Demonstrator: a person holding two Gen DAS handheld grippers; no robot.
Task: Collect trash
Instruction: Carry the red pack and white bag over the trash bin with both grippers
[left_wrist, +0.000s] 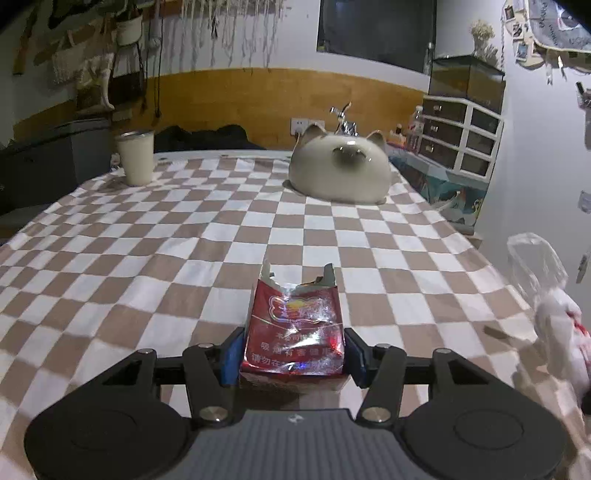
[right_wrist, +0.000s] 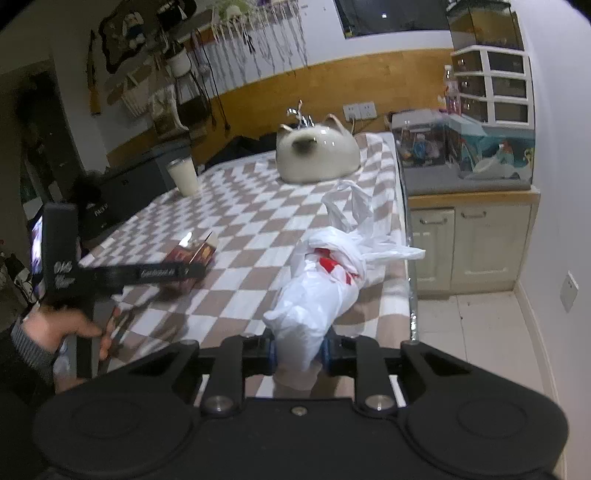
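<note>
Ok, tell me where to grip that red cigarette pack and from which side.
Grip the red cigarette pack across its lower body, one pad on each narrow side, coming from its closed bottom end. The top is torn open and ragged; the lower part keeps its box shape, as the left gripper straddles it.

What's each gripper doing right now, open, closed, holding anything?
Left gripper: closed on the red cigarette pack, blue pads against both its sides.
Right gripper: closed on the white plastic bag.
</note>
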